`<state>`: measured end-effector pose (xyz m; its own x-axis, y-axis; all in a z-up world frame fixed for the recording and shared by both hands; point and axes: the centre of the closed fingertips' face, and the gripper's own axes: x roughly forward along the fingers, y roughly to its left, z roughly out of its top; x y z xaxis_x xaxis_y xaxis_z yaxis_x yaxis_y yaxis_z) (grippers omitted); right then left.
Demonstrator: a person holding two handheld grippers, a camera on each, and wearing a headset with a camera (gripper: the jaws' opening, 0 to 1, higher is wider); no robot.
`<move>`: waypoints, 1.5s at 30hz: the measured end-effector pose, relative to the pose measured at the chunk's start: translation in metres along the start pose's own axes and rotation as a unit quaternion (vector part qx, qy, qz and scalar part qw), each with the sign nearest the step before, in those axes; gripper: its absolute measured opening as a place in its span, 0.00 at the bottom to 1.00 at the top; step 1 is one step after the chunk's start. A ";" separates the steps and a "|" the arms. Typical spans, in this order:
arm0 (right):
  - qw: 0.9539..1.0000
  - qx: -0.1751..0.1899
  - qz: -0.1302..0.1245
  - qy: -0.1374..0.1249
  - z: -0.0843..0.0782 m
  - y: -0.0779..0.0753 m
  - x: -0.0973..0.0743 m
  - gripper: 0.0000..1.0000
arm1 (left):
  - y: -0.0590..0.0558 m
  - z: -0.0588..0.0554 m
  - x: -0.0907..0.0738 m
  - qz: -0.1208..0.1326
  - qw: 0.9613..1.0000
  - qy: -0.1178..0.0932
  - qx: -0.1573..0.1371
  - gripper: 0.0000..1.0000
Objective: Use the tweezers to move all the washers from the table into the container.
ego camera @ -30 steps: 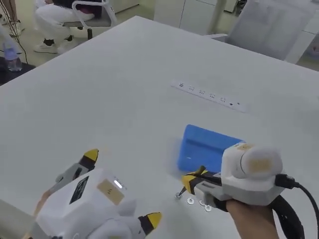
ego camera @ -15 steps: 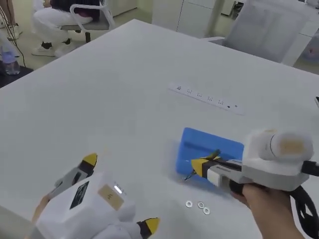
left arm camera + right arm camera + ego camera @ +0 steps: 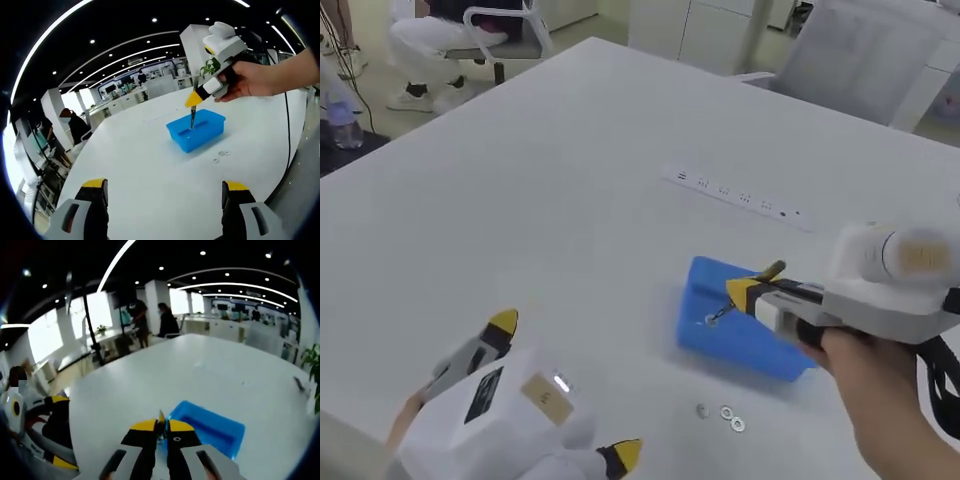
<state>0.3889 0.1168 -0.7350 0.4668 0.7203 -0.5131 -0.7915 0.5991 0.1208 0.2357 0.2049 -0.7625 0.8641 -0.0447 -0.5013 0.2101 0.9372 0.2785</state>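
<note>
A blue container (image 3: 745, 335) sits on the white table (image 3: 570, 200). My right gripper (image 3: 752, 285) is shut on thin metal tweezers (image 3: 718, 314), whose tip hangs over the container's near-left part. Whether a washer is in the tip is too small to tell. Three small washers (image 3: 724, 413) lie on the table just in front of the container. My left gripper (image 3: 561, 390) stands open and holds nothing at the table's near-left. In the left gripper view the tweezers (image 3: 192, 116) point down into the container (image 3: 200, 131), with the washers (image 3: 220, 155) beside it. The right gripper view shows the container (image 3: 212, 429) past its jaws.
A white power strip (image 3: 740, 197) lies beyond the container. Office chairs (image 3: 505, 25) and a seated person (image 3: 430, 35) are past the table's far-left edge, and a bottle (image 3: 342, 115) stands on the floor there. The near table edge runs at the bottom left.
My right gripper has lifted the tweezers from the table beside the washers and carried them up and away to above the blue container. The left gripper has stayed put.
</note>
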 end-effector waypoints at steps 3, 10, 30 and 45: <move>1.000 -0.004 -0.007 0.002 0.000 -0.004 0.005 0.03 | 0.001 0.000 0.000 0.001 1.000 0.001 0.000 0.97; 0.999 -0.015 -0.024 0.018 -0.009 -0.017 0.020 0.03 | 0.000 -0.001 0.000 0.000 1.000 0.003 0.002 0.96; 0.996 -0.031 -0.033 0.073 -0.049 -0.024 0.044 0.03 | -0.001 -0.004 0.002 0.001 1.000 0.012 0.006 0.96; 0.995 -0.040 -0.041 0.077 -0.054 -0.030 0.045 0.04 | -0.001 -0.005 0.002 0.001 1.000 0.014 0.009 0.95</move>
<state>0.4120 0.1126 -0.8073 0.4704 0.6039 -0.6435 -0.7844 0.6203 0.0087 0.2349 0.2057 -0.7674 0.8512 -0.0330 -0.5238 0.2172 0.9307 0.2944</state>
